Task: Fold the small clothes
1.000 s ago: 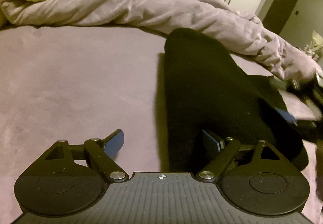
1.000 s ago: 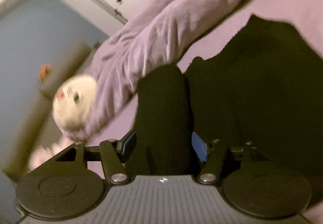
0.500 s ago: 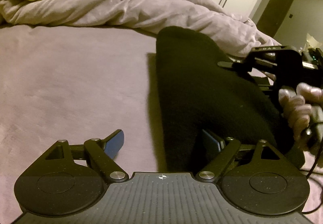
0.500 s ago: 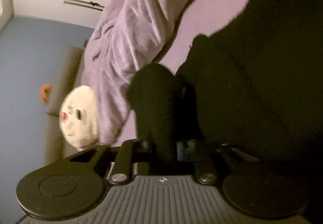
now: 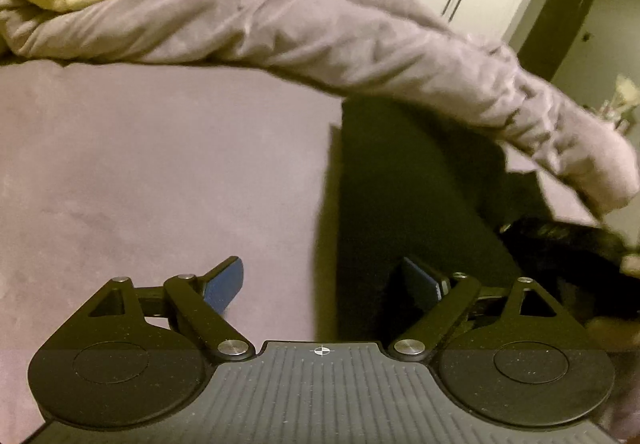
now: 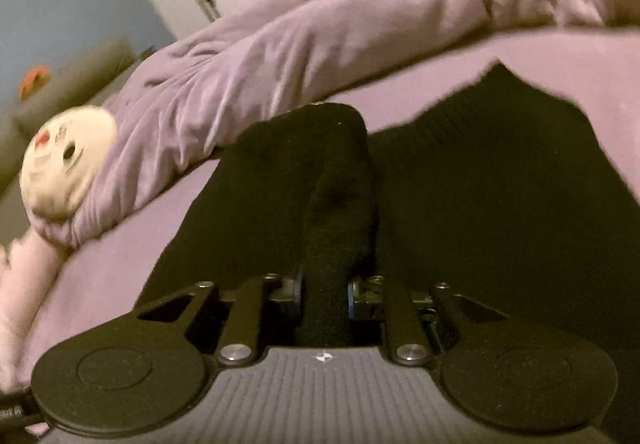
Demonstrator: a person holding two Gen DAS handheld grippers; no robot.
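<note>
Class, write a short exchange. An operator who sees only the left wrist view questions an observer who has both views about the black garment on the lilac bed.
Operator: My left gripper hangs open at the edge of the black fleece garment. Does the other one hold it?
Observer: Yes. A raised fold of it stands between the pads of the right gripper, whose jaws are opening slightly.
Operator: What lies past that fold?
Observer: A white round plush face rests against the end of the crumpled lilac duvet.
</note>
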